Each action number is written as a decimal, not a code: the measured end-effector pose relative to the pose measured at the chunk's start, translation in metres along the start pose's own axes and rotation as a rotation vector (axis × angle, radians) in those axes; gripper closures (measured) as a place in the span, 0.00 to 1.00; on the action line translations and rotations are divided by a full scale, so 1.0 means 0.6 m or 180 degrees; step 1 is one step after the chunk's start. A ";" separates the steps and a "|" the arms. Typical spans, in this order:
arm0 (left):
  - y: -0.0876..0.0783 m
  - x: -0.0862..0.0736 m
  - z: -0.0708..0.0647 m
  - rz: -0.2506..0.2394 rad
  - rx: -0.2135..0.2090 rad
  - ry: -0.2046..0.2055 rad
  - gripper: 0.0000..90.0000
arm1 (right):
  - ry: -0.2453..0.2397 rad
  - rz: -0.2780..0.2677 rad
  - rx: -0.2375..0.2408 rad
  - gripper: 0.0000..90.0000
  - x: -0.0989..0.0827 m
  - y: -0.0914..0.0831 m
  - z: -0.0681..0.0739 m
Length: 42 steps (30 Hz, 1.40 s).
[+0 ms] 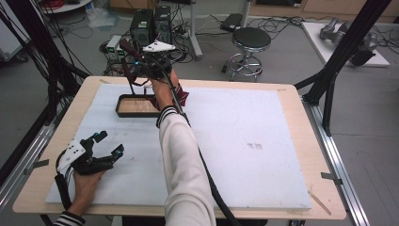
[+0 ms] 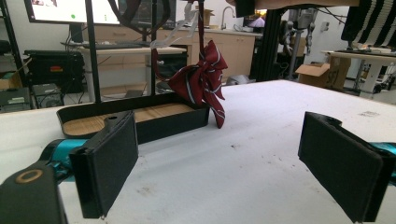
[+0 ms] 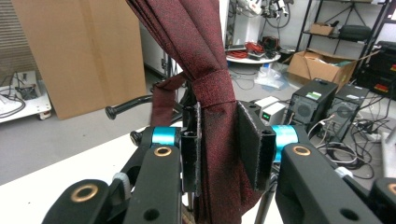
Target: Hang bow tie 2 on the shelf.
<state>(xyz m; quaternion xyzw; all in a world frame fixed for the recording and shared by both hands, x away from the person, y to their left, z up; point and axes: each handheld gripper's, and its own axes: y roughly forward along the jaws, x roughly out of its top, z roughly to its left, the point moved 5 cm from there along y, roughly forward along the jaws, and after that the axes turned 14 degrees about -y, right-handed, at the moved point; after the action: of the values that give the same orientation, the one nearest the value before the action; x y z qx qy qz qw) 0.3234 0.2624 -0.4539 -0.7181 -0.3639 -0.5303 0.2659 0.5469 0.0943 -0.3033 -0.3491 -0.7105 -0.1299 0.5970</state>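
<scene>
From above, a person stands at a pale wooden table (image 1: 291, 94) topped with a white foam sheet. The right gripper (image 1: 149, 66) is raised over the far left of the table, at a black metal stand (image 1: 132, 84) whose wood-floored black tray (image 1: 136, 107) sits on the sheet. A dark red fabric bow tie with striped ribbon (image 1: 181, 96) hangs just beside the right forearm. The left gripper (image 1: 101, 148) rests near the front left corner, jaws spread wide, holding nothing.

From the left gripper view, its two black jaws stand far apart over bare sheet. Beyond them sits the tray (image 2: 140, 122), with the bow (image 2: 201, 81) dangling from its strap above the tray's right end.

From the right gripper view, the jaws are pressed together on a dark red fabric strap (image 3: 217, 121), which runs up out of the top of the view. A black rod tipped with a knob (image 3: 126, 107), probably an arm of the stand, pokes out to the left.

This looks like hanging the tie on the stand, or taking it off; I cannot tell which. The next move calls for steering the strap's loop along the rod without dragging the light stand over.
</scene>
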 end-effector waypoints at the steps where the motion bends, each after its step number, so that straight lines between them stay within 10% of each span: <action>1: 0.000 0.000 0.000 0.0000 0.0000 0.0001 0.14 | -0.0006 0.0006 -0.0006 0.80 -0.001 0.001 0.000; 18: -0.001 0.000 0.001 0.0005 -0.0003 -0.0007 0.14 | 0.0192 -0.0103 0.0071 0.79 -0.006 0.021 0.005; 42: 0.000 0.000 0.000 0.0005 -0.0005 -0.0007 0.14 | 0.0093 -0.0012 0.0002 0.66 0.001 0.002 -0.003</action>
<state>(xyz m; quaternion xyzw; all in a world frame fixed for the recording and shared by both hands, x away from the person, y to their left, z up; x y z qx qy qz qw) 0.3235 0.2626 -0.4539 -0.7191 -0.3632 -0.5296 0.2654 0.5491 0.0943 -0.3024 -0.3457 -0.7024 -0.1358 0.6073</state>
